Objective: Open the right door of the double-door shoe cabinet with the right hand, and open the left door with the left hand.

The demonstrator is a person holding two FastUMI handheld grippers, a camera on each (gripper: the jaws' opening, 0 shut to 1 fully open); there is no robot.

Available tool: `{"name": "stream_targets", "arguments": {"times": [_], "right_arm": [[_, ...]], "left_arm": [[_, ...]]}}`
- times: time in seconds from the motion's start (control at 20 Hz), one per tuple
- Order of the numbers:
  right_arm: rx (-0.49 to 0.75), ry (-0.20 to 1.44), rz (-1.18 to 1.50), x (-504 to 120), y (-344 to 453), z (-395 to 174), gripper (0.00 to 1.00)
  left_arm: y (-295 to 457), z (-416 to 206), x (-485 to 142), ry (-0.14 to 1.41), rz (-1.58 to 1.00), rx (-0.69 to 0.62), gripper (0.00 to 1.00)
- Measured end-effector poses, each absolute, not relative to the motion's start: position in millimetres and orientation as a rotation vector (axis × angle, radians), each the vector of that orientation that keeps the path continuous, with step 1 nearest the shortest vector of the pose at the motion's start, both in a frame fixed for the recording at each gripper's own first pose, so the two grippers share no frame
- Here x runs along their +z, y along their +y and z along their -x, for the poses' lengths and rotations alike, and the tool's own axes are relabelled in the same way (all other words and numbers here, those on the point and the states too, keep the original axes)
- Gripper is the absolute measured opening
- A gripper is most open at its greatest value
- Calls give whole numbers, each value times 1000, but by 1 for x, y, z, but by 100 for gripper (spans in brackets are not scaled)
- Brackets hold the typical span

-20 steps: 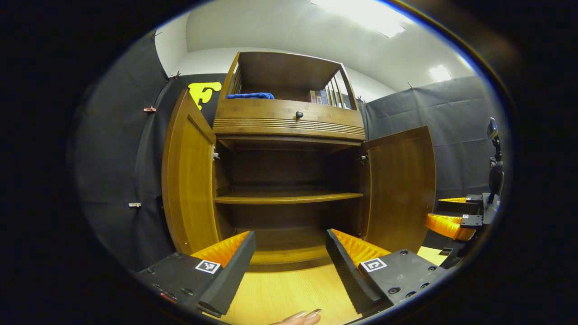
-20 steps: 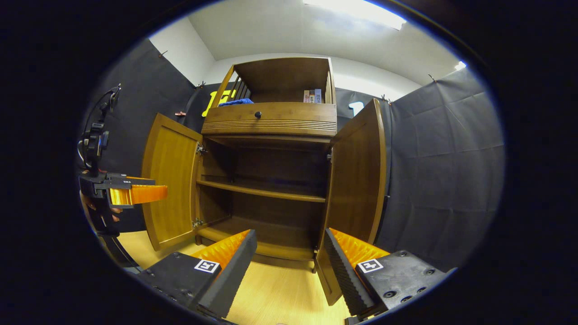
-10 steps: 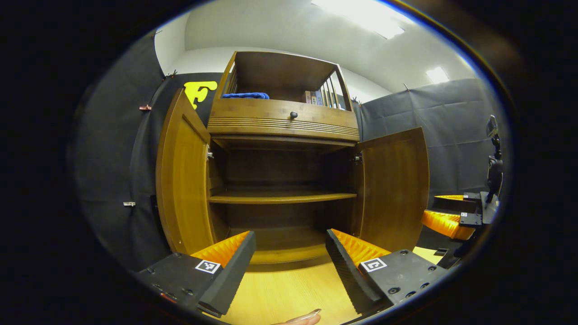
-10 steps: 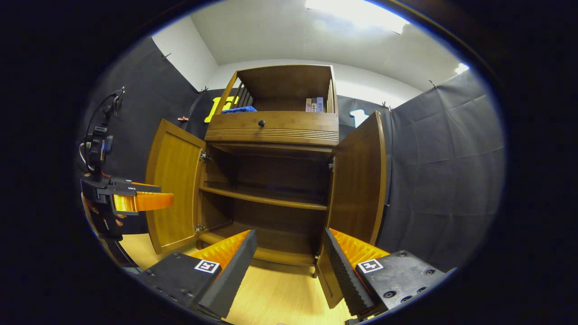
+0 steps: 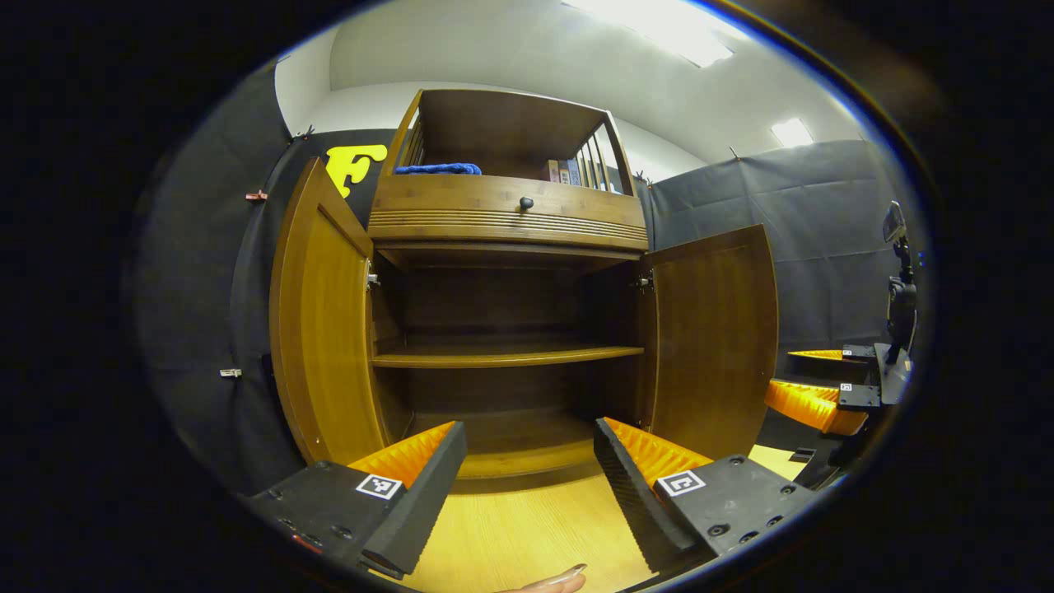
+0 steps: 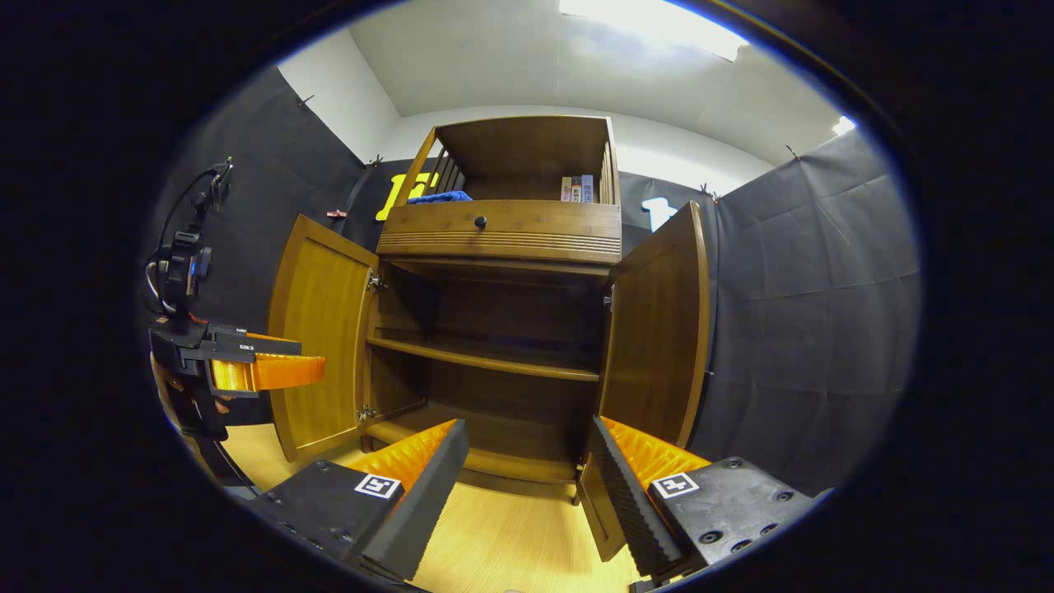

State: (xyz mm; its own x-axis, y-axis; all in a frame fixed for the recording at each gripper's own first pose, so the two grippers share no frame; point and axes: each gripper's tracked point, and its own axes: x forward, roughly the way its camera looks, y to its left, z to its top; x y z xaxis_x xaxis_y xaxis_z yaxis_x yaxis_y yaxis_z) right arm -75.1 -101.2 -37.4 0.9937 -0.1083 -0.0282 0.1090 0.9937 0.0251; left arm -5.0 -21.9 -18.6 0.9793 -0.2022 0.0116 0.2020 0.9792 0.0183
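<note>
Since a second ago, I am drawing both grippers back as the shoe cabinet [image 5: 506, 329] shifts slightly in frame. Its left door [image 5: 317, 317] is standing open ahead-left of my left gripper [image 5: 527, 482], jaws apart and empty; the right door [image 6: 655, 321] is standing open ahead-right of my right gripper [image 6: 527, 486], likewise apart.

Brown wooden shoe cabinet [image 5: 506, 231], left door [image 5: 317, 313] swung wide open, right door [image 5: 712, 338] swung open, inner shelf bare
</note>
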Motion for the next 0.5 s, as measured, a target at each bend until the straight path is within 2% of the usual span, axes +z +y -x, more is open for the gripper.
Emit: {"name": "stream_targets", "arguments": {"times": [0.2, 0.5], "right_arm": [[-109, 25, -22, -36, -103, 75, 96], [-111, 23, -18, -35, -104, 75, 96]], "left_arm": [[-21, 6, -13, -25, 7, -213, 99], [-22, 2, -16, -19, -7, -210, 96]]}}
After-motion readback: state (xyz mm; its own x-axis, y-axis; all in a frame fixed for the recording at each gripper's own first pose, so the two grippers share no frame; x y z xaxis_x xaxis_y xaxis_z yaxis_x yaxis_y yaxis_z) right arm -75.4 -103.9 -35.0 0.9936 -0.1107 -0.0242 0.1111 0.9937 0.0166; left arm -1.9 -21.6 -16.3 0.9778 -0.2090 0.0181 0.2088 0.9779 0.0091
